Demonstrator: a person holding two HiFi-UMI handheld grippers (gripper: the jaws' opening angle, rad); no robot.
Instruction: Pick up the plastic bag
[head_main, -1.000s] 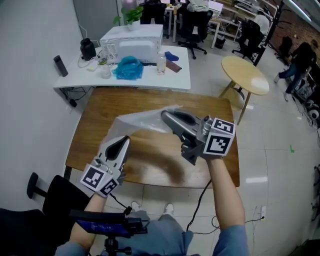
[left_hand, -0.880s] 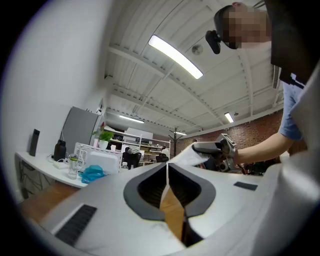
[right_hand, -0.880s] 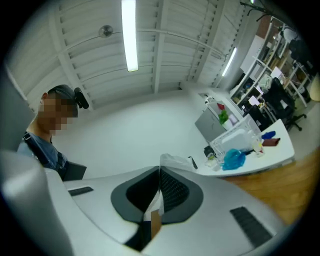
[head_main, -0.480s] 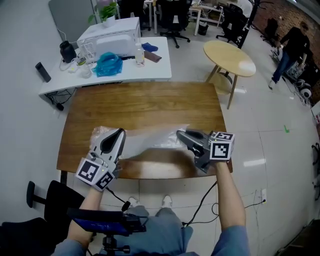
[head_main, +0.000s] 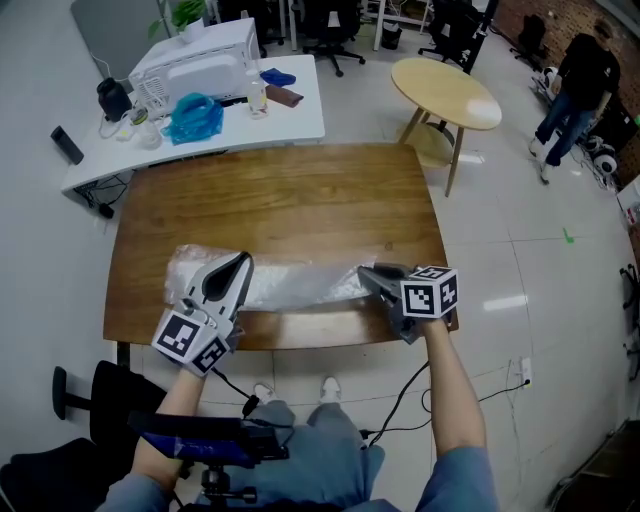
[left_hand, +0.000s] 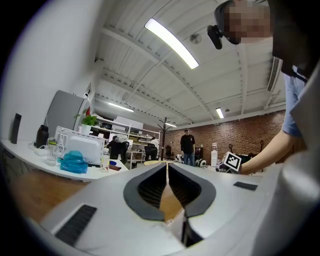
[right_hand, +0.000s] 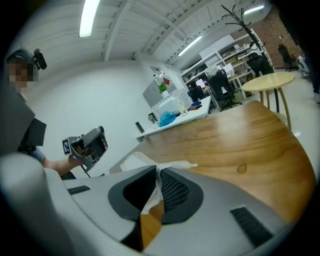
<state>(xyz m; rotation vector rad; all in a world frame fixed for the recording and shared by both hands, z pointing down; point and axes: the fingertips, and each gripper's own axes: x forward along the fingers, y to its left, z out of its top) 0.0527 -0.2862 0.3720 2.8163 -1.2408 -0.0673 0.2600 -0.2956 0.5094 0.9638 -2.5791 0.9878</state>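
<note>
Head view: one bag (head_main: 290, 283) flat on the table (head_main: 290, 190), near the front edge, stretched between left gripper (head_main: 241, 262) and right gripper (head_main: 366, 272).

Left gripper view: jaws clenched, tips meeting. No film made out between them.

Right gripper view: jaws just been easing apart. Bag film lying loose between the pads, not pinched.

Probably a release or a regrip. Spread wider before drawing back, to avoid dragging the film; or close again deeper on a fold.

Count: one bag, two grippers, one table.
</note>
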